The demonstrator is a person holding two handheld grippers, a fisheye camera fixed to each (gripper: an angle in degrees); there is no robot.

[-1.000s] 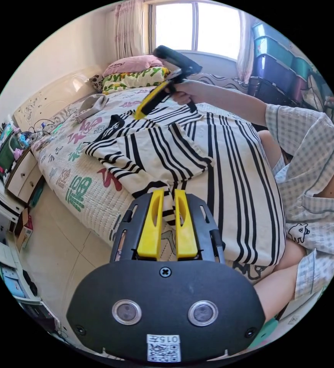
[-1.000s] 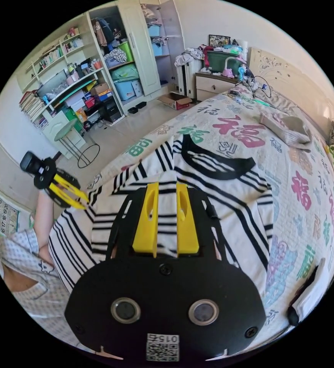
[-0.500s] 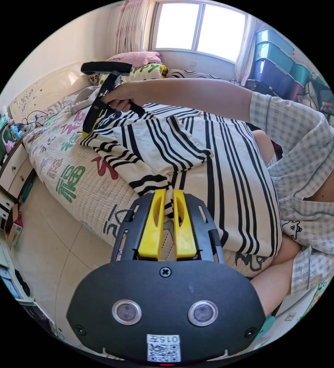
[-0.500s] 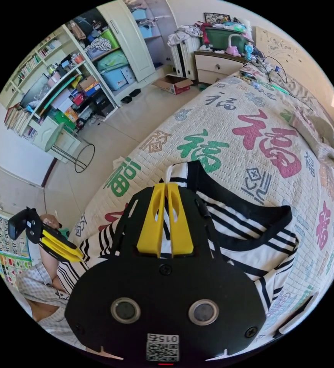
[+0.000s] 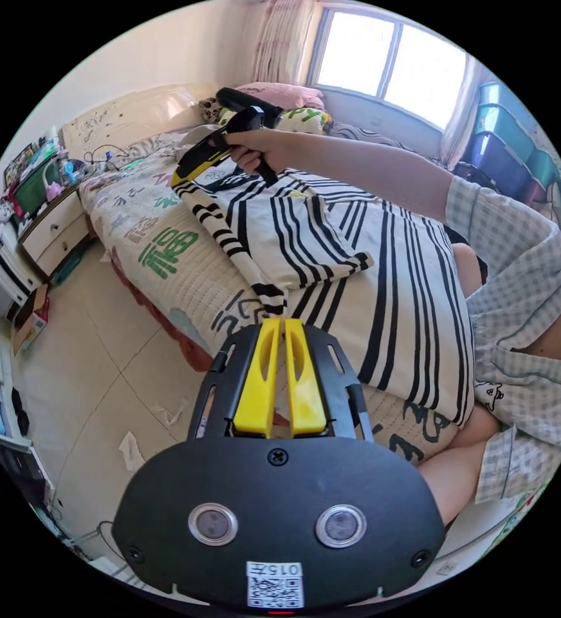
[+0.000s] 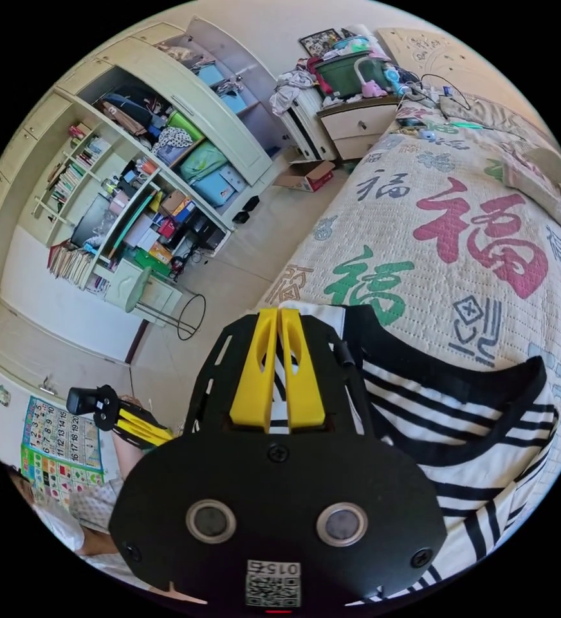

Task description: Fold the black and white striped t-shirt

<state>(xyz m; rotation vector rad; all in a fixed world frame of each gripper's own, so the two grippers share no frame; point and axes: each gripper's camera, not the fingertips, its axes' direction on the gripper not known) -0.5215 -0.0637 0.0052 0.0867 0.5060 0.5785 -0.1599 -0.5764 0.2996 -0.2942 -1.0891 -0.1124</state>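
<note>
Both grippers had the striped t-shirt [image 5: 332, 251] pinched along one folded side edge. Left gripper [image 5: 279, 322]: jaws together, tips clamped on a striped fabric point directly ahead of them. Right gripper [image 6: 279, 315]: jaws also closed, white-and-black fabric running between them and out past the tips, next to the black collar band [image 6: 435, 380]. In the left gripper view the right gripper [image 5: 190, 168] sat far ahead of the left jaws, and the striped edge ran straight and taut between the two pinch points.

My read: two grips on one edge, pulled apart, so the fold line stayed straight while that side got laid over the body.

Shirt lay on the quilted bedspread [image 6: 480, 232], collar end under the right jaws, hem end hanging off the bed edge against the person's knees, off to the right side of the left jaws. White, with black stripes in groups, black neck trim. A folded flap [image 5: 306, 244] already lay across the body just beyond the left jaws; the rest looked flat, with few wrinkles.
</note>
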